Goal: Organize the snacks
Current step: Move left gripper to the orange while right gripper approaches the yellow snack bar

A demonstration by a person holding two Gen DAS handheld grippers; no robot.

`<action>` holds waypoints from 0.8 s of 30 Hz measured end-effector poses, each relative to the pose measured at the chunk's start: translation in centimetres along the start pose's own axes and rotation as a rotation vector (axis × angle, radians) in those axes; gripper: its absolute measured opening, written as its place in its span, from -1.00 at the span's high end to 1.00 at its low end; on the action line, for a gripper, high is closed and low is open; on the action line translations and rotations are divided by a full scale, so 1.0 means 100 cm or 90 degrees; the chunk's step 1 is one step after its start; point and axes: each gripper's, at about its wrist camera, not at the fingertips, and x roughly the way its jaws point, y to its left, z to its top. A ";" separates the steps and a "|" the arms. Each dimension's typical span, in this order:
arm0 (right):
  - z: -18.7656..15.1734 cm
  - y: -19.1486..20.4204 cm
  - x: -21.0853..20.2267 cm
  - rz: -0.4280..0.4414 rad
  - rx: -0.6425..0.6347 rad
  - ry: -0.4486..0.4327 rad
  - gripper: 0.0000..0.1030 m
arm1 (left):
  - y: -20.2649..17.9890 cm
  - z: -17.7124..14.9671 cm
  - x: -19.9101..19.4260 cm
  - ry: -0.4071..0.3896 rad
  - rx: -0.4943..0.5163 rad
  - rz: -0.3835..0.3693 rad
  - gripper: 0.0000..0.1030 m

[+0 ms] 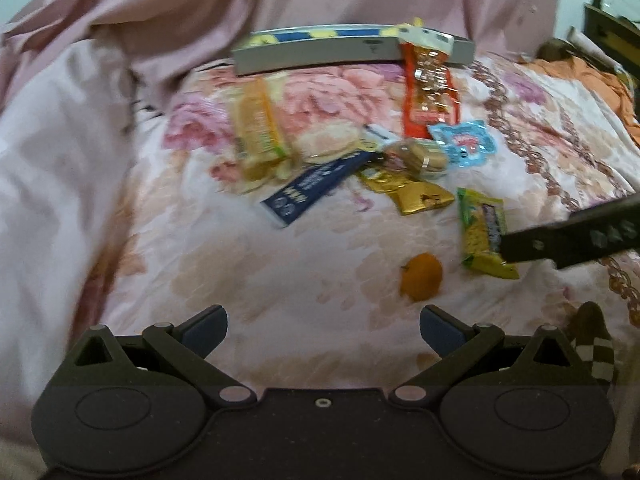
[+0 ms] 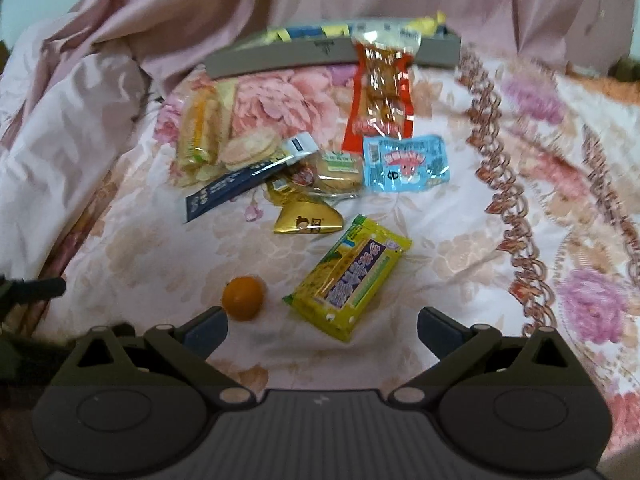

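Both the left gripper [image 1: 323, 330] and right gripper [image 2: 322, 330] hung spread and empty. Crinkly snack packets [image 2: 316, 176] lay scattered on the floral bedspread [image 2: 460, 240]; the shallow grey box [image 2: 280, 58] seemed barely filled.

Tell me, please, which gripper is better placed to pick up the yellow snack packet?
The right gripper, probably: it is open, and the yellow snack packet lies just ahead between its fingers. The left gripper, also open, sees it off to its right.

Printing shows on the yellow snack packet [image 2: 347, 276] and the dark blue sachet [image 2: 228, 190] beyond it, but it is too blurred to read.
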 end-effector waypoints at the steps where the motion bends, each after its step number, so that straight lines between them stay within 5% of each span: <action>1: 0.005 -0.002 0.006 0.000 0.000 0.011 -1.00 | -0.002 0.003 0.005 -0.001 0.010 -0.007 -0.98; 7: 0.025 -0.009 0.038 0.004 0.017 0.054 -1.00 | -0.013 0.013 0.031 0.015 0.040 -0.041 -0.97; 24: 0.038 -0.029 0.074 0.013 0.097 0.117 -0.65 | -0.006 0.018 0.070 0.060 -0.059 -0.120 -0.58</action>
